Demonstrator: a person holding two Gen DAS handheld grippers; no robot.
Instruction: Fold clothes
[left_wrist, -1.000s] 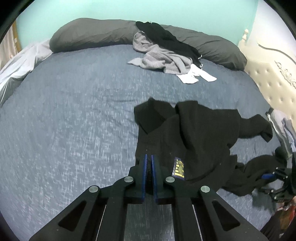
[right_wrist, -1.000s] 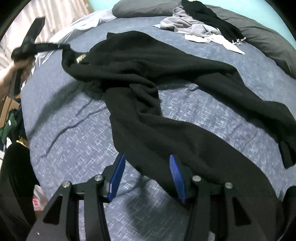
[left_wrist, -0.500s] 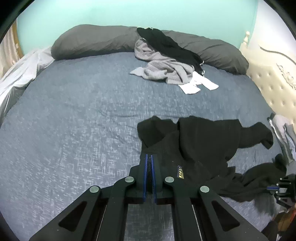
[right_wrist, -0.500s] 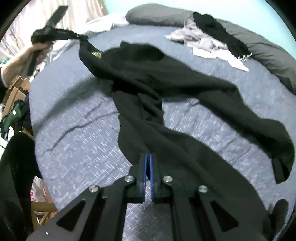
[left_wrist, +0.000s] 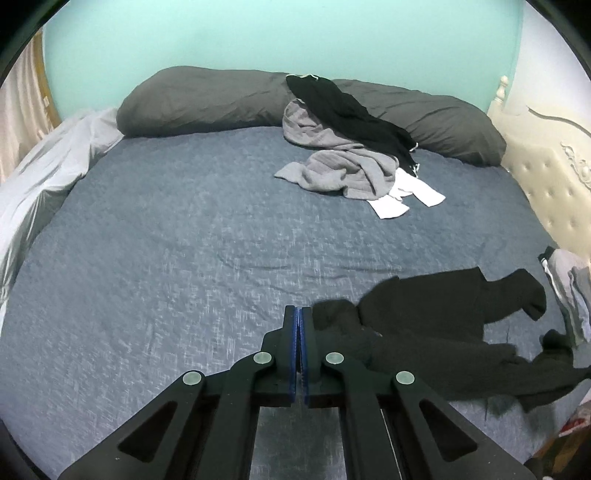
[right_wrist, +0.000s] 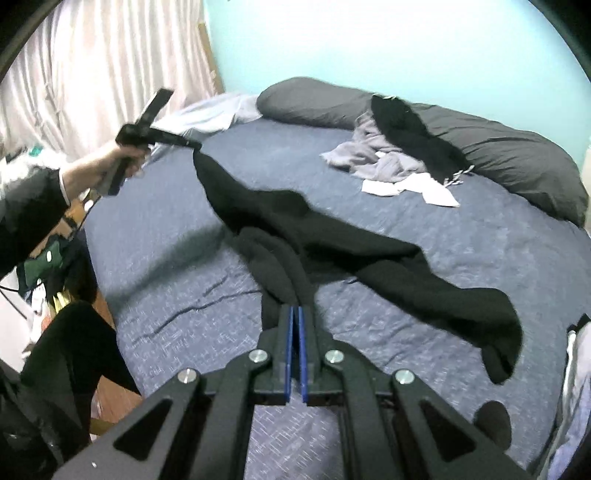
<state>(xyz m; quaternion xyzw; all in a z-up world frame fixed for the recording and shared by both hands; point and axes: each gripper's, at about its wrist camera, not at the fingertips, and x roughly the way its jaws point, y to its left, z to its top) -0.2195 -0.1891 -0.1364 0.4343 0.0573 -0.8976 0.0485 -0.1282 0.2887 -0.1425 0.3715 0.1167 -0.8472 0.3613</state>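
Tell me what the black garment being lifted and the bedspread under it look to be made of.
Black garment: probably a soft fleece or knit; matte, fuzzy surface, hangs in thick limp folds.
Bedspread: seemingly a woven or quilted cloth; blue-grey with pale heathered flecks, matte, with shallow creases.
Neither fibre can be told for certain.

- The left gripper (left_wrist: 299, 314) has its blue pads pressed flat together, pinching black cloth; its own camera looks steeply down along the fingers.
- In the right wrist view the left gripper (right_wrist: 192, 144) sits raised at the upper left, gripped by the person's left hand (right_wrist: 110, 166), with a dark sleeve (right_wrist: 29, 210) covering the forearm.
- The right gripper (right_wrist: 296, 314) is clamped on a bunched fold of the same black cloth, blue pads nearly touching.
- The person's dark-clad leg (right_wrist: 70, 354) shows at lower left.
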